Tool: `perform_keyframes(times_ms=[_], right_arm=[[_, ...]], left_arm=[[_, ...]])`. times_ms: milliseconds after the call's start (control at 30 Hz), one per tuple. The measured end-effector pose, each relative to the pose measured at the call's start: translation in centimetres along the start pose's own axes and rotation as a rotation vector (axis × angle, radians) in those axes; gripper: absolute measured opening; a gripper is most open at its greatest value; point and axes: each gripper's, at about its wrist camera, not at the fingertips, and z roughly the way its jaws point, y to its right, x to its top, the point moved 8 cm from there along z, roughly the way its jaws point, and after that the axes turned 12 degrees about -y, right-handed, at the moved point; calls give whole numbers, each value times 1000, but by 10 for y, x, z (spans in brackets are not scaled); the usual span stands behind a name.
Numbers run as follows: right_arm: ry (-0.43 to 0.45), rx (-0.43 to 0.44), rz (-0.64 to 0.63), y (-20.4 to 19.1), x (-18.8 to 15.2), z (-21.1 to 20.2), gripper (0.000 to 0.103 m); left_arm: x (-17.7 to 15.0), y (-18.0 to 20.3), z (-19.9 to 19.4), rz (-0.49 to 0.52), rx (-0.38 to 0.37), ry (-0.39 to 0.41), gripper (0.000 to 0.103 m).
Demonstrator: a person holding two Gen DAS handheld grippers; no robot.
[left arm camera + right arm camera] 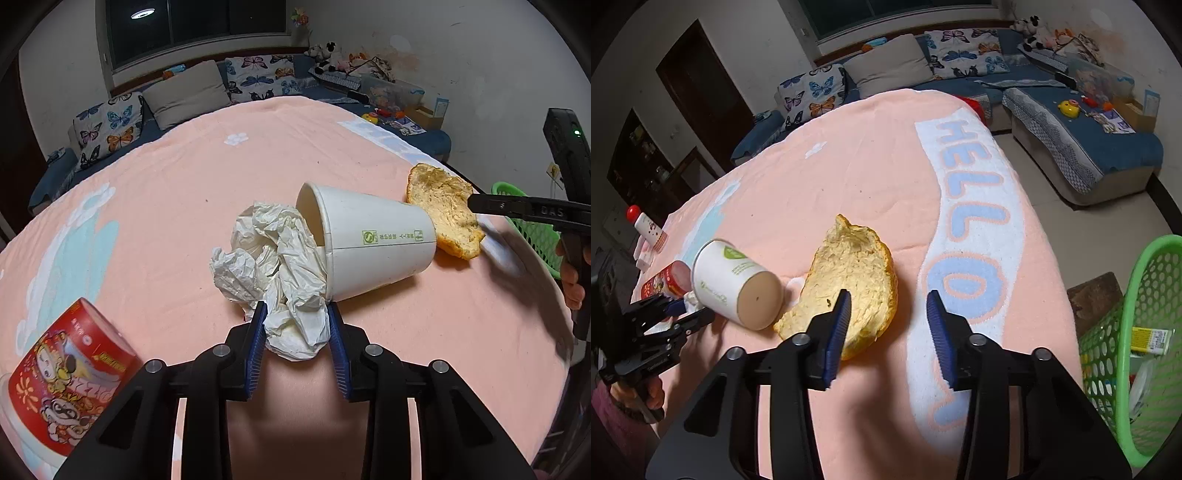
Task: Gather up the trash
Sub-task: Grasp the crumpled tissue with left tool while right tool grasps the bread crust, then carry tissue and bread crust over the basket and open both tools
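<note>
Left gripper [297, 314] fingers pinch the crumpled white tissue wad [273, 266] on the pink-towelled tabletop [221, 177] – it touches the tipped white paper cup [369, 240], so lifting may drag it. Right gripper [889, 295] fingers part-open w/ only one over the torn bread slice [855, 273] – may miss.

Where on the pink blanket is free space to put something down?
Free: the wide pink blanket beyond the crumpled paper and paper cup, toward the pillows; also the HELLO lettering right of the bread. Crowded: around cup, paper, bread and the red tub.
</note>
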Motion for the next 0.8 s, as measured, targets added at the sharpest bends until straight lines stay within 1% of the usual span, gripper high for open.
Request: perform_keyframes(times_ms=[33, 100, 133, 200, 233, 267, 333, 367, 433, 533, 600, 733, 800], right_arm=[[-3, 6, 5, 0, 0, 2, 41], [-6, 8, 10, 0, 1, 5, 36], [-12, 6, 7, -1, 1, 7, 30], [-17, 0, 1, -4, 1, 11, 26], [-15, -6, -6, -5, 1, 12, 19], [-12, -15, -11, -7, 1, 12, 18], [-4, -29, -19, -8, 0, 12, 16], [0, -35, -23, -9, 0, 11, 13], [0, -35, -24, -8, 0, 10, 11], [5, -33, -22, -8, 1, 8, 9], [5, -31, -27, -8, 0, 6, 9], [21, -33, -40, -13, -2, 2, 9], [28, -33, -42, -14, -4, 0, 9]], left_arm=[[-1, 0, -1, -2, -5, 0, 31], [-3, -1, -4, -7, -17, 0, 31], [-3, -2, -6, -10, -16, 1, 31], [-6, -2, -7, -19, -27, -13, 32], [-7, -3, -7, -15, -22, -14, 33], [-8, -3, -8, -7, -11, -11, 33], [-11, -2, -8, -3, -11, -15, 35], [-12, -4, -8, -5, -3, -17, 36], [-14, -5, -8, -12, -2, -18, 39], [-16, -6, -7, -14, -13, -21, 39], [-17, -6, -8, -10, -7, -18, 39], [-21, -8, -11, -3, -7, -8, 35], [-24, -9, -14, 3, 10, 2, 32]])
